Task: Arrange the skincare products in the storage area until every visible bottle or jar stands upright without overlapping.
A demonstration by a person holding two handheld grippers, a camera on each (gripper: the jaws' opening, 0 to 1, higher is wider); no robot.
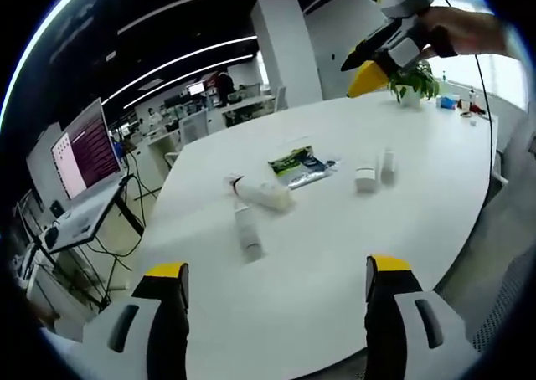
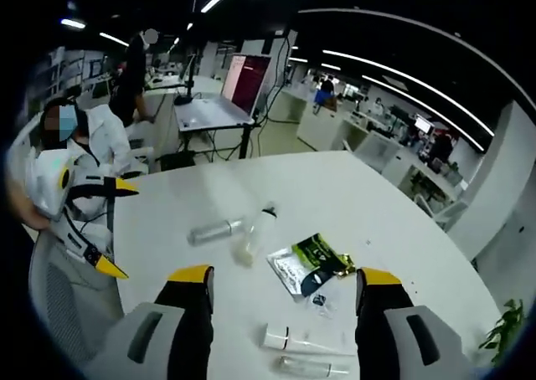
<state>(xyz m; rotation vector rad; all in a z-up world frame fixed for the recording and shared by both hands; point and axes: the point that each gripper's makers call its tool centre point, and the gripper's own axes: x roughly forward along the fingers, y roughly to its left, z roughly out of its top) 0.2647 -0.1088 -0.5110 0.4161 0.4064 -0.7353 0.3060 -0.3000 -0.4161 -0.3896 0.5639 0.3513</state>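
Both grippers hung well above the white tabletop [image 1: 335,254] with their jaws spread apart and nothing between them: the left gripper [image 1: 276,279] at the near rim, the right gripper [image 2: 285,284] on the opposite side, past the green sachet [image 1: 297,164] that lay mid-table and served as the landmark.

None of the skincare items stood up yet. Nearer the left gripper than the sachet, a white tube [image 1: 248,229] lay flat, and a pale bottle [image 1: 264,194] lay just beside it, between tube and sachet. On the sachet's other side sat a small white jar [image 1: 365,177] and a slim bottle [image 1: 388,166]; whether those two were upright or tipped could not be told at this blur (the right gripper view suggested they lay flat).

A sound way to begin, in my judgement, was to take one lying item near its middle, swing it vertical and seat its base flat before letting go, well apart from its neighbours so nothing overlapped.

Open room was generous: bare tabletop surrounded the cluster on every side of the sachet, and the curved table edge was far from all items. The potted plant [image 1: 412,83] stood well beyond the sachet, near the far rim.
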